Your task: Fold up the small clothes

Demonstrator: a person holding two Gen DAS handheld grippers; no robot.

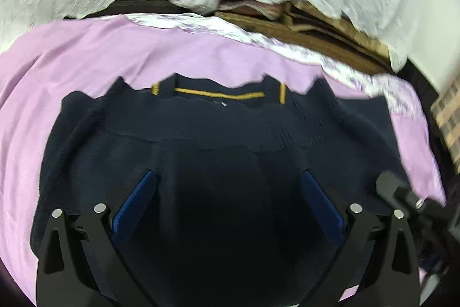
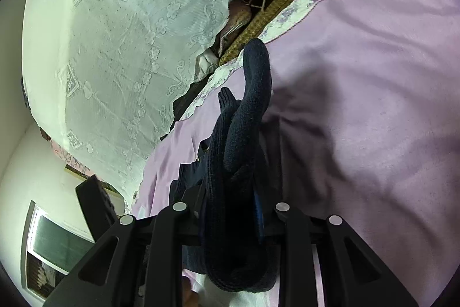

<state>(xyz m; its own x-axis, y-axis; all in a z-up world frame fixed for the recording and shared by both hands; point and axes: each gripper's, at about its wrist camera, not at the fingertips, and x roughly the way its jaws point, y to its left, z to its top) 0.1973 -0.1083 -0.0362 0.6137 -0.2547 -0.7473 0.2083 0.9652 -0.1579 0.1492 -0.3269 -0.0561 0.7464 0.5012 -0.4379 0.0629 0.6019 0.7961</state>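
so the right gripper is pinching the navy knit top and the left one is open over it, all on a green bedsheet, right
Not quite: the sheet is lilac pink, not green, as both wrist views show. The rest holds: the right gripper is shut on the navy knit top, and the left gripper hangs open over it.

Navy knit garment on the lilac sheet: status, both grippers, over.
Left gripper jaws open above the navy knit garment, nothing held. Right gripper jaws shut on a bunched fold of it. Garment partly spread on the lilac bed sheet. Nothing in the way.
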